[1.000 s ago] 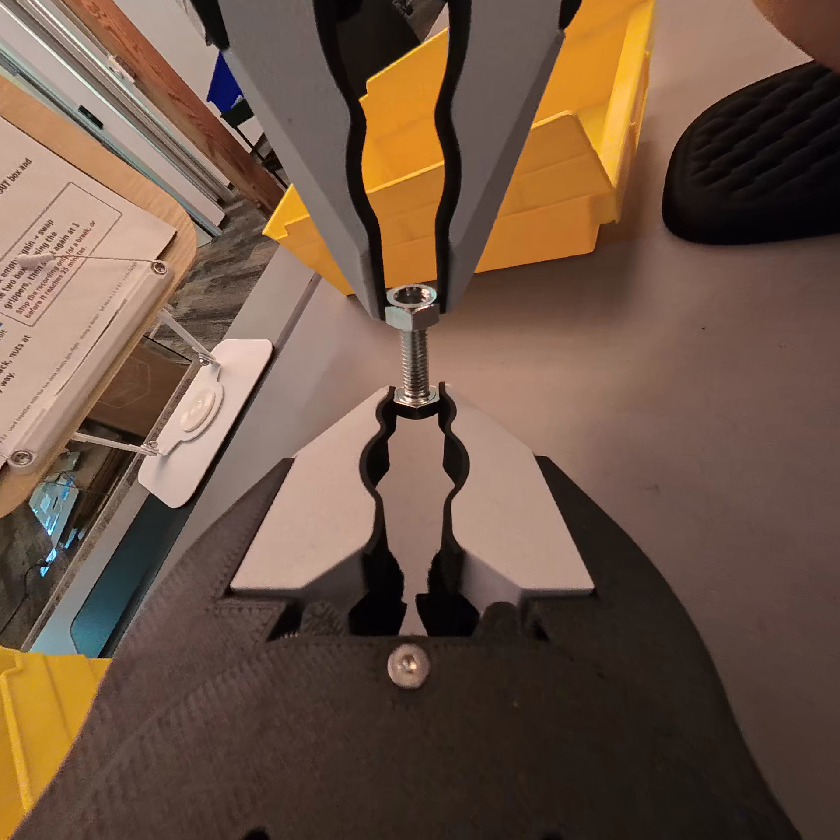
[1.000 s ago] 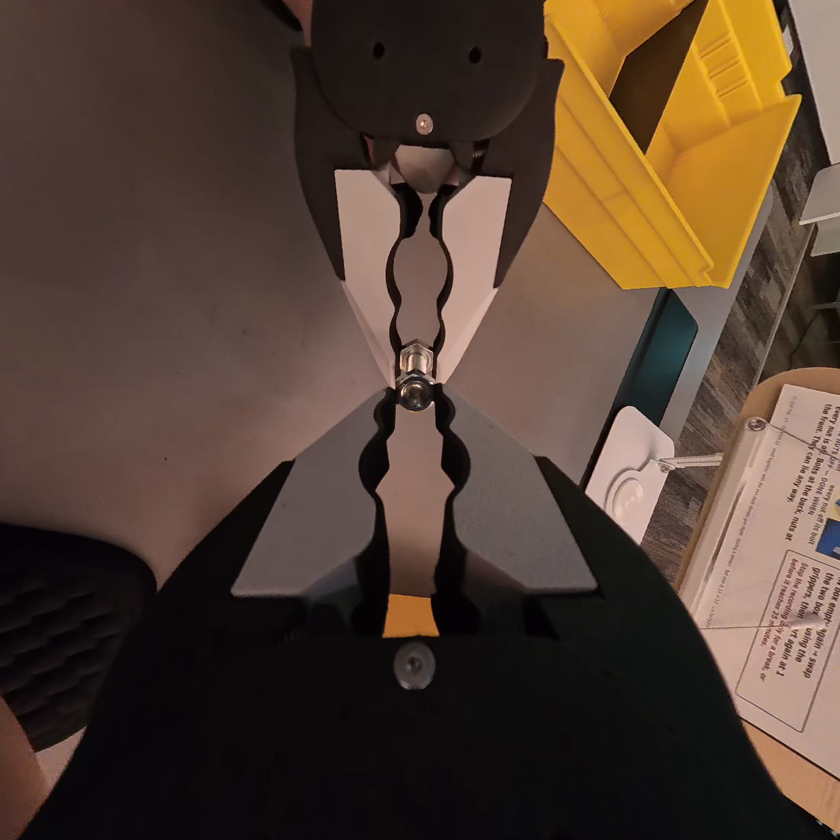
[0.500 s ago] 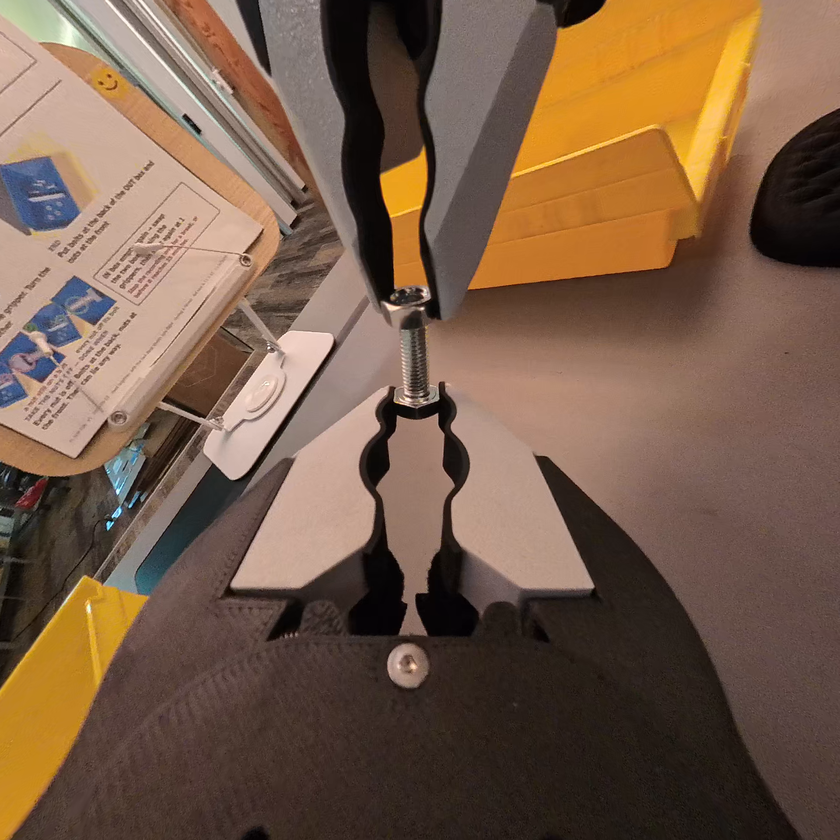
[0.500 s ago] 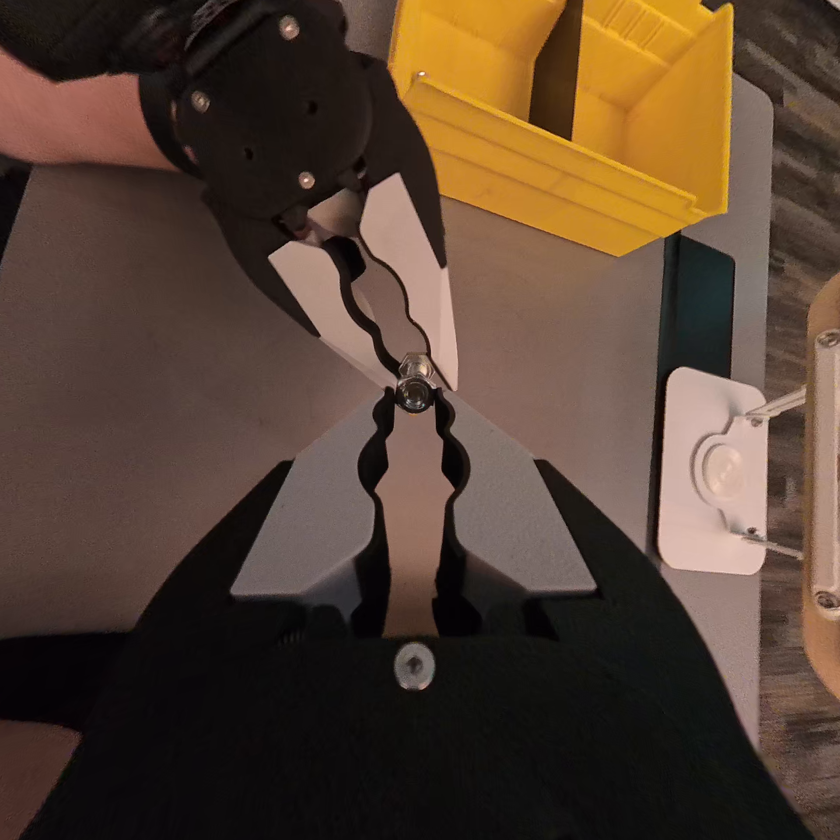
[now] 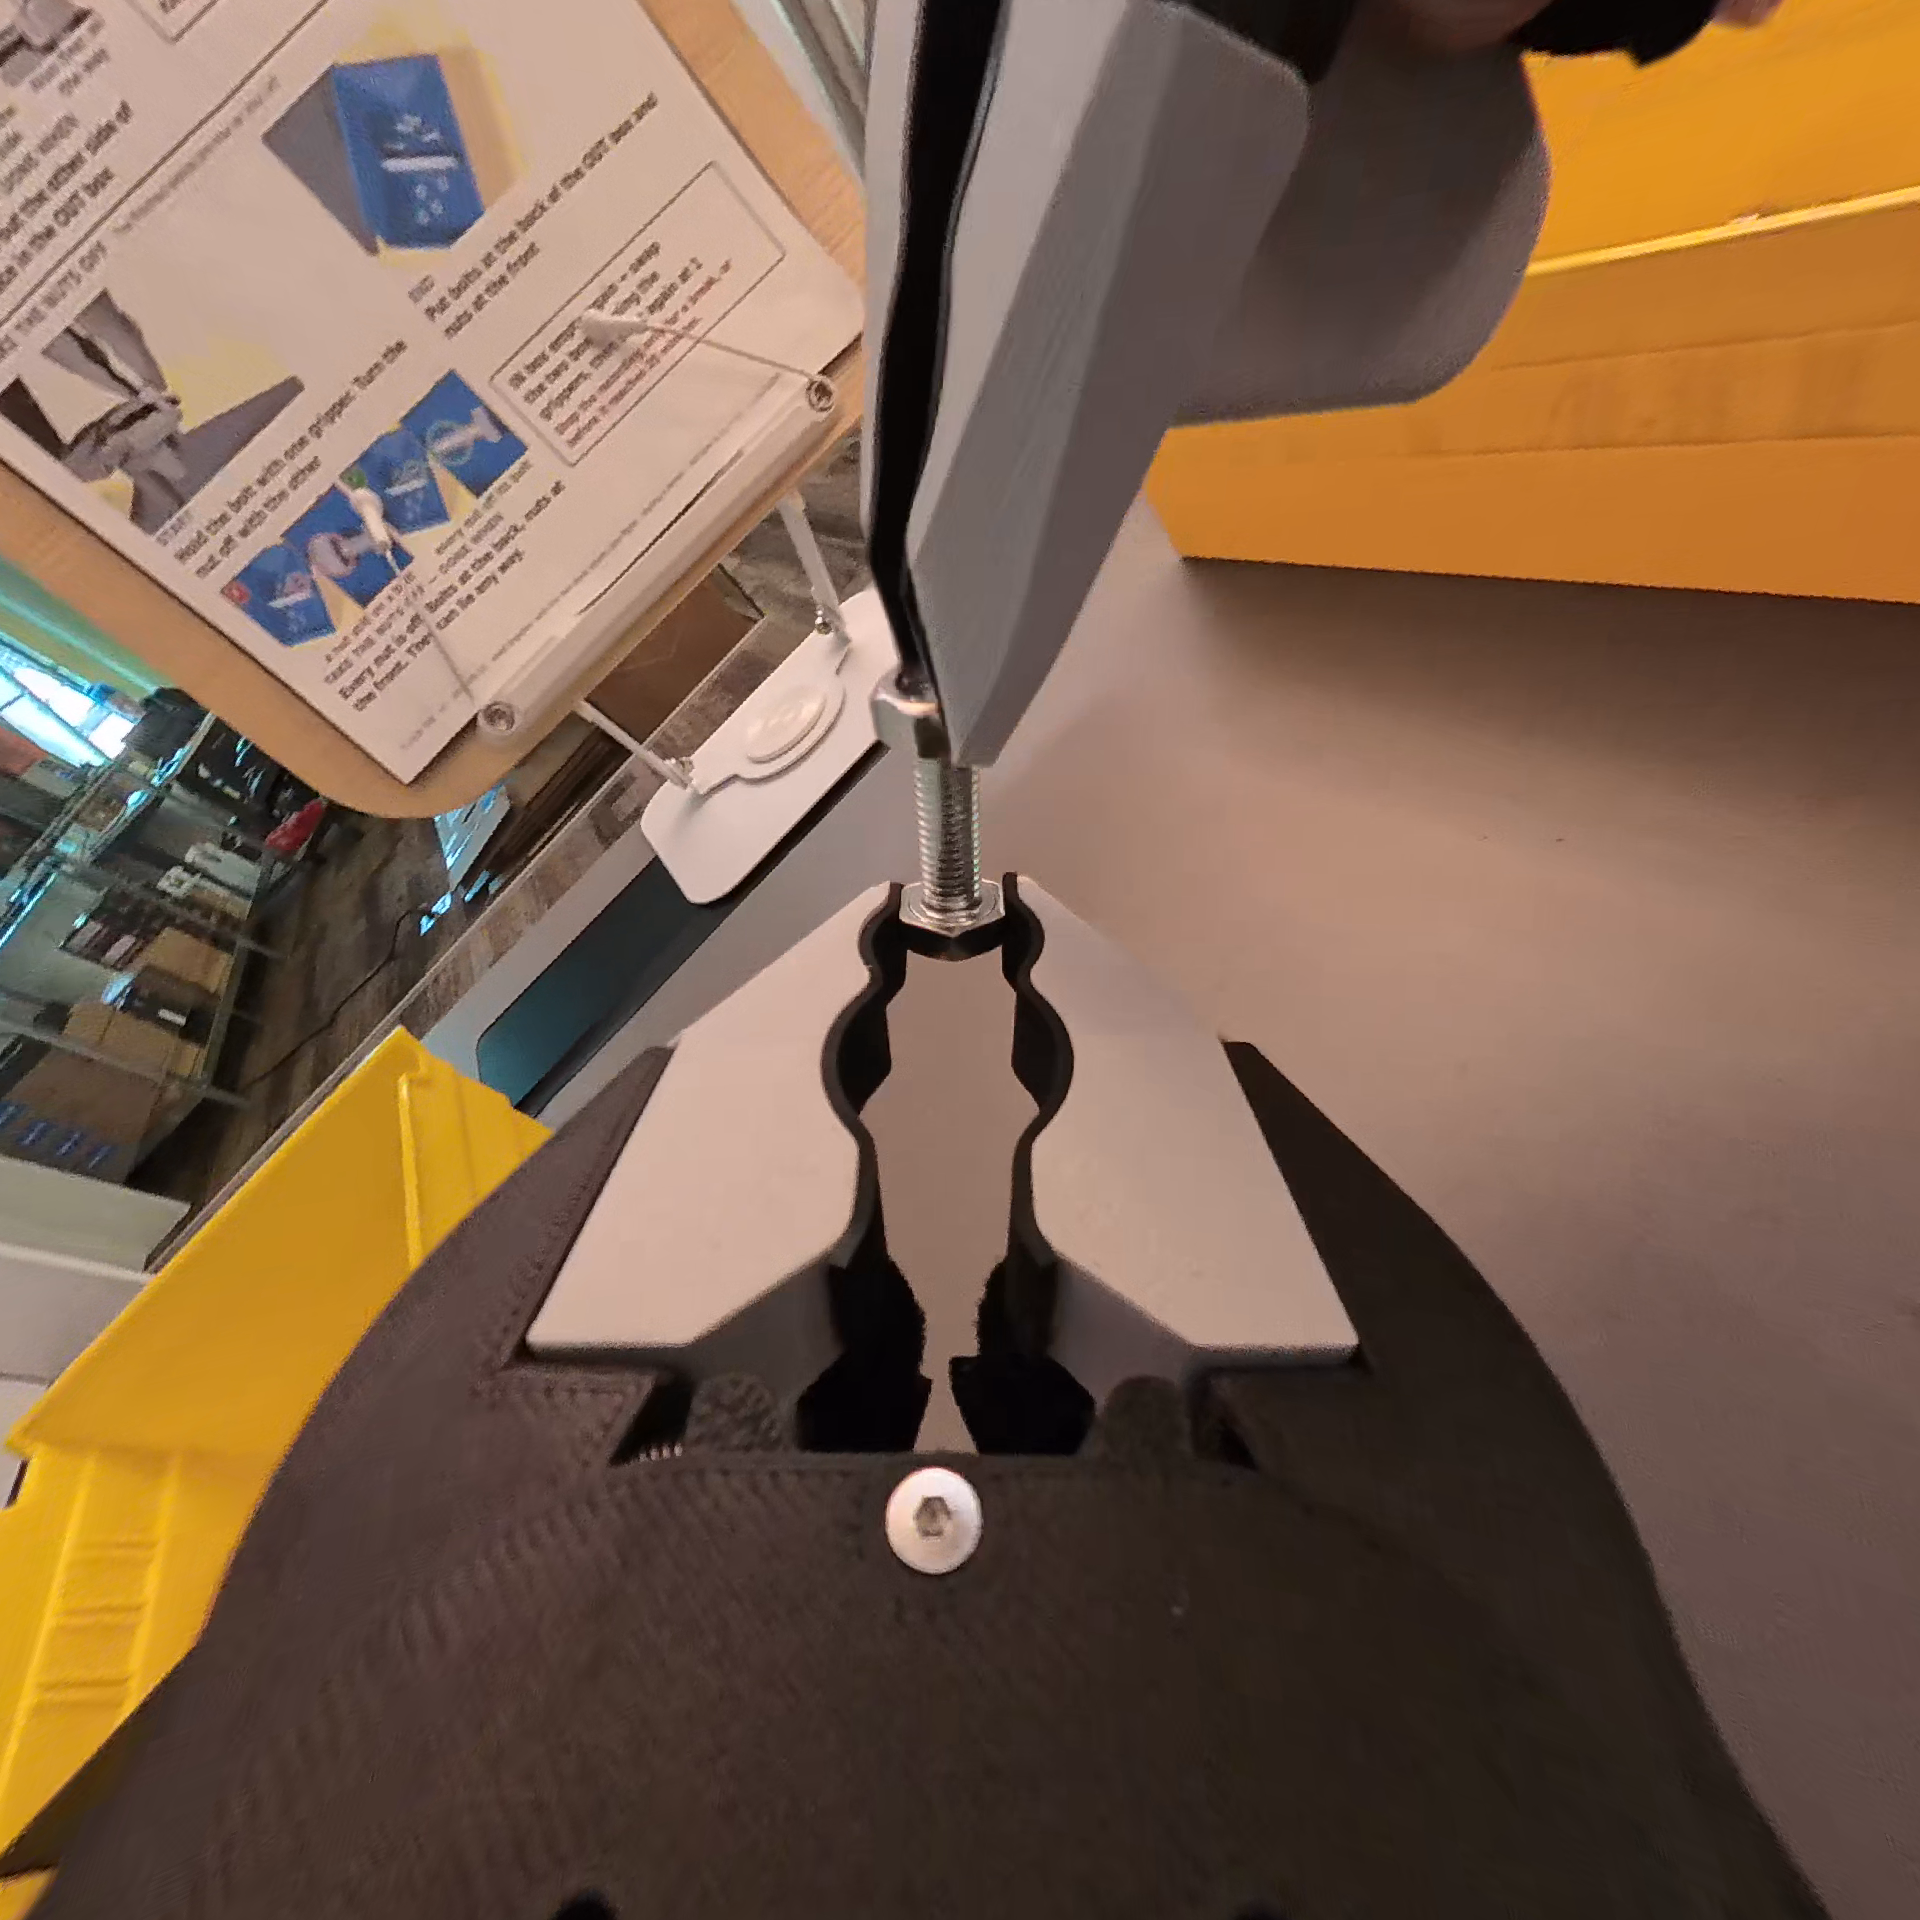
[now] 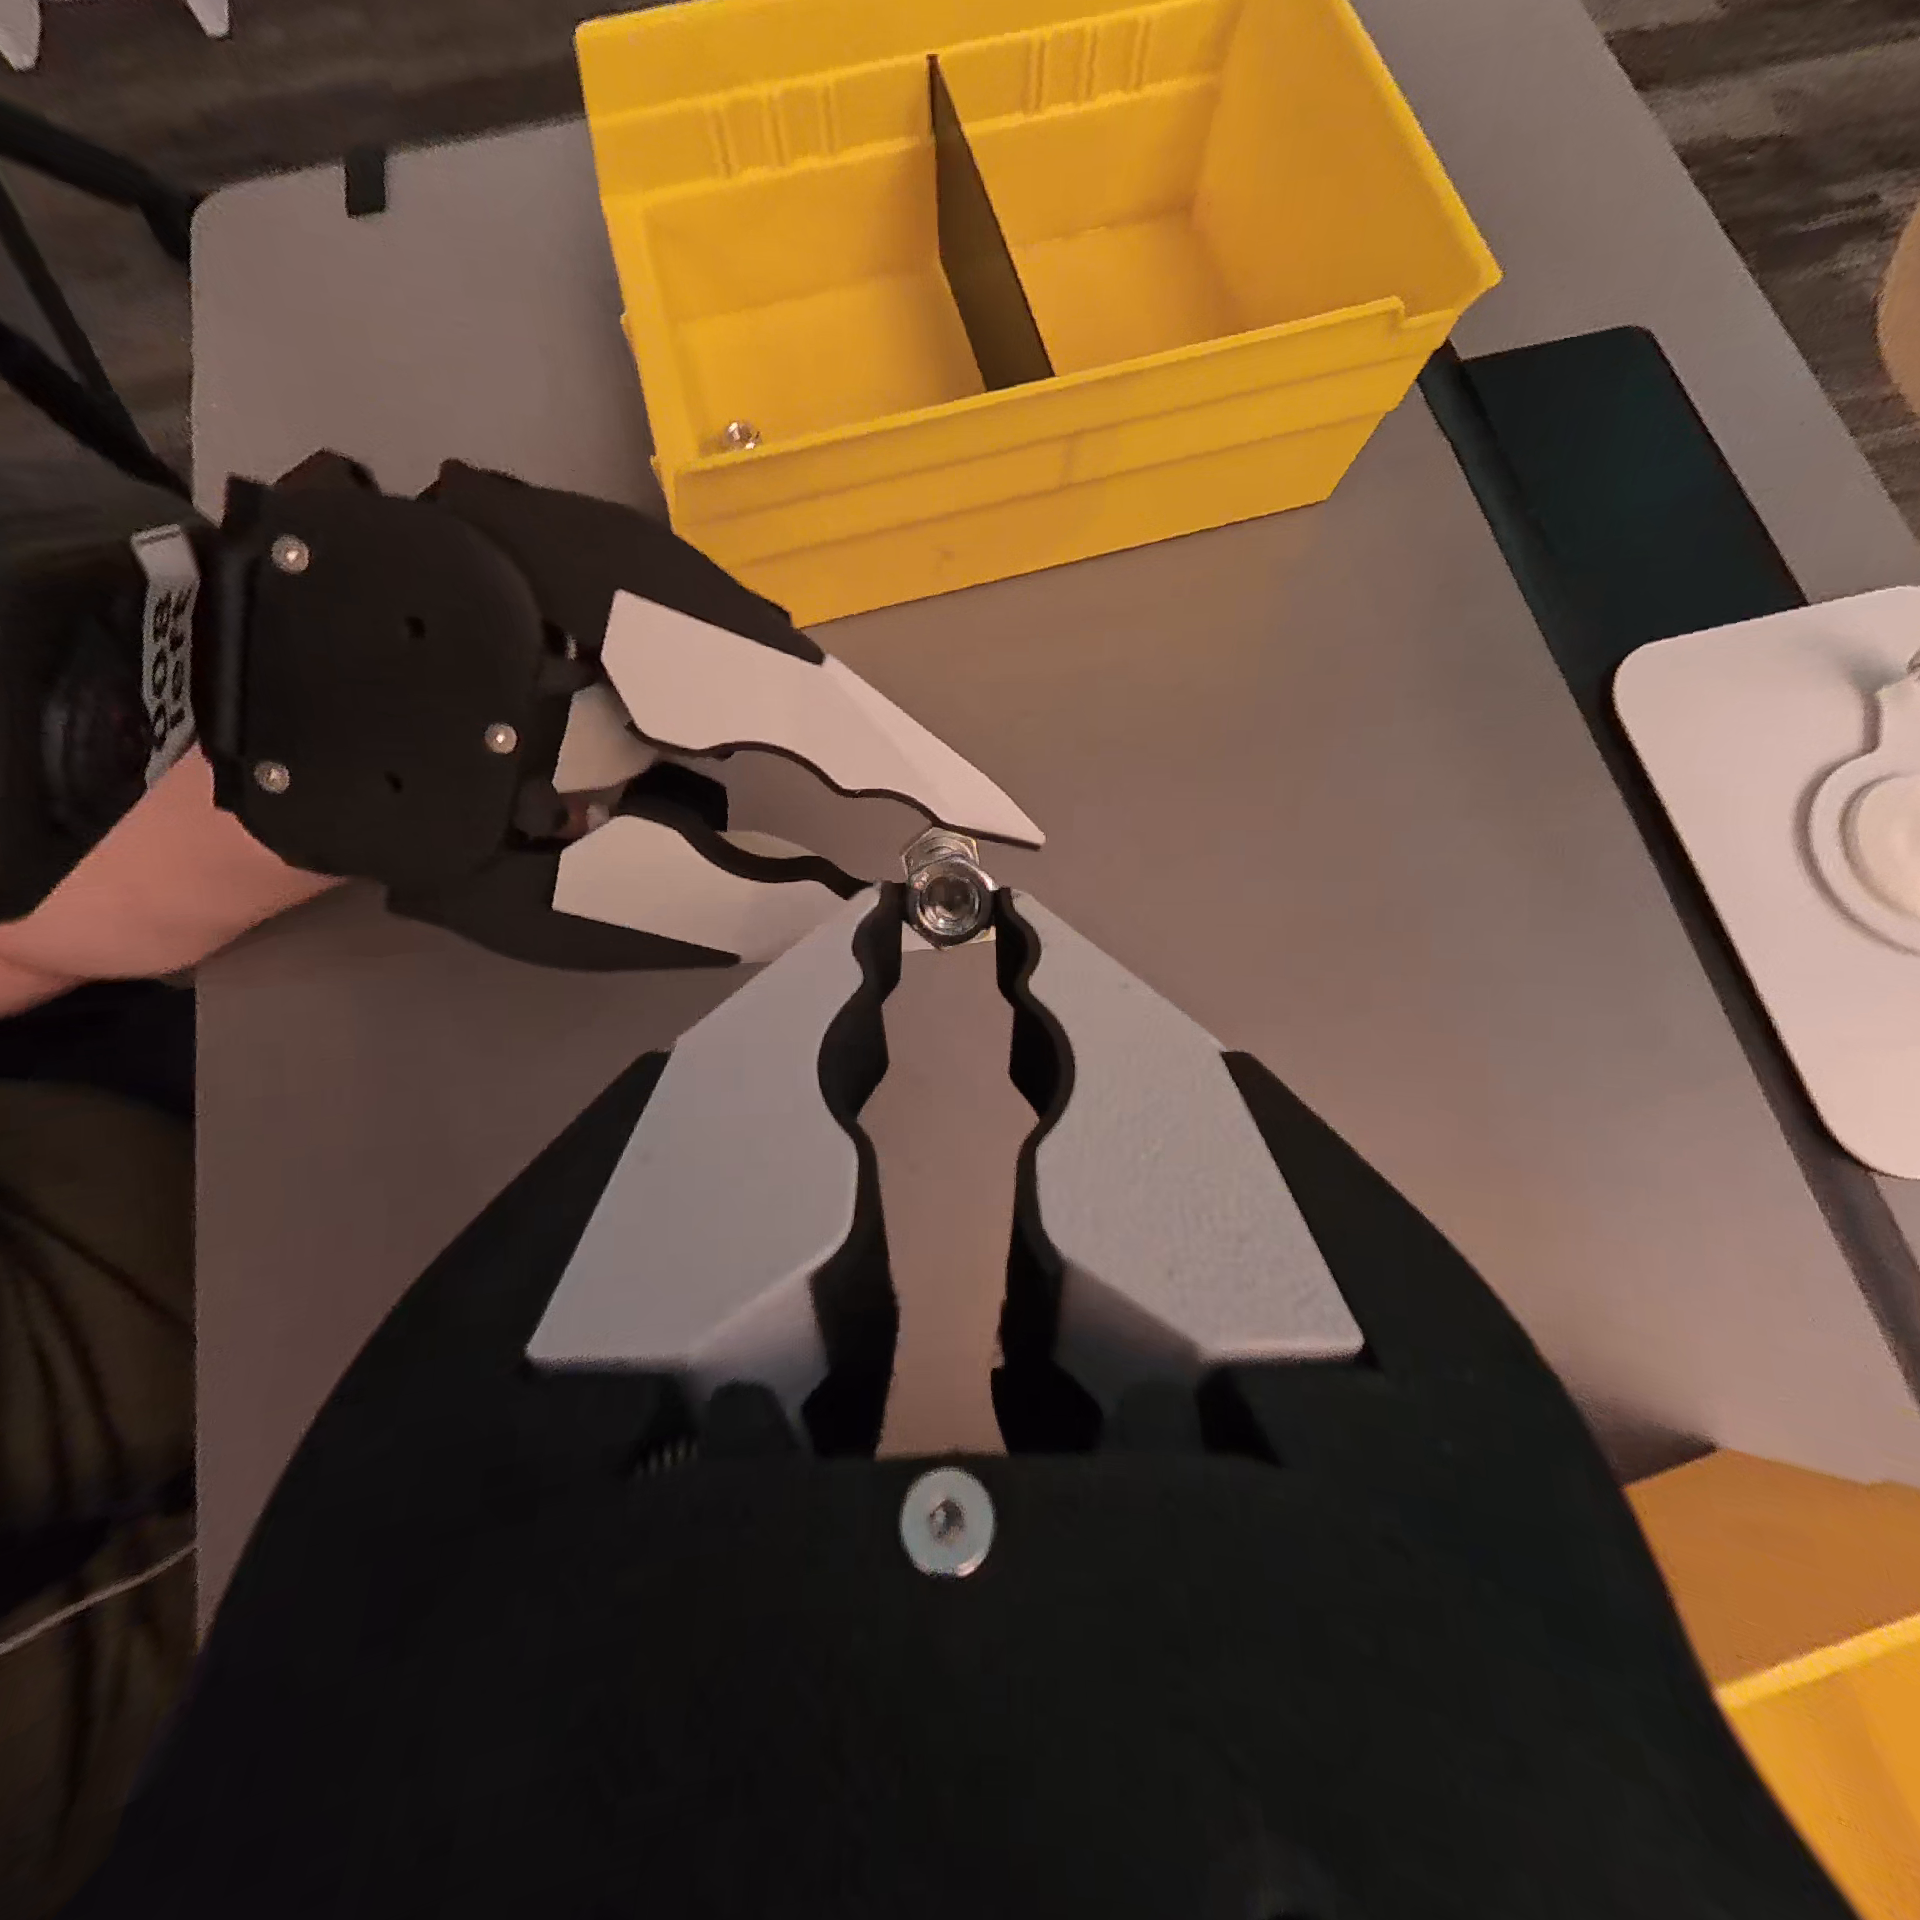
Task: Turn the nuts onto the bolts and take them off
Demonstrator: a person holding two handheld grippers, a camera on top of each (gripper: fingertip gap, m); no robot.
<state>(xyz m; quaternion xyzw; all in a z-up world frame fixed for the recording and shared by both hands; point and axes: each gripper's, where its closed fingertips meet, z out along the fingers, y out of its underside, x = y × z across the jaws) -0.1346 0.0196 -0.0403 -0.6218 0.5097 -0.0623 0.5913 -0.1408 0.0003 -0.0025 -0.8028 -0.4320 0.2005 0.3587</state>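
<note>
A silver bolt [image 5: 943,831] is held in the air between my two grippers, over the grey table [image 5: 1455,935]. My left gripper [image 5: 948,906] is shut on the bolt's hex head at its fingertips. My right gripper [image 5: 920,691] comes down from above and is shut on a hex nut [image 5: 906,717] at the far end of the thread. In the right wrist view my right gripper [image 6: 943,906] grips the nut [image 6: 943,900], seen end-on with its hole showing. There the left gripper [image 6: 940,857] reaches in from the left, held by a person's hand.
A yellow bin [image 6: 1039,499] with a dark divider stands at the table's far side, with one small nut [image 6: 740,434] in its left compartment. Another yellow bin [image 5: 208,1351] is close by. A white stand base [image 6: 1766,831] and an instruction sheet [image 5: 416,312] are at the table's edge. The grippers' ends are close to 4 centimeters from one another.
The two grippers have turned about the bolt's axis against each other. In the right wrist view the left gripper swung from the top to the left. Both still grip.
</note>
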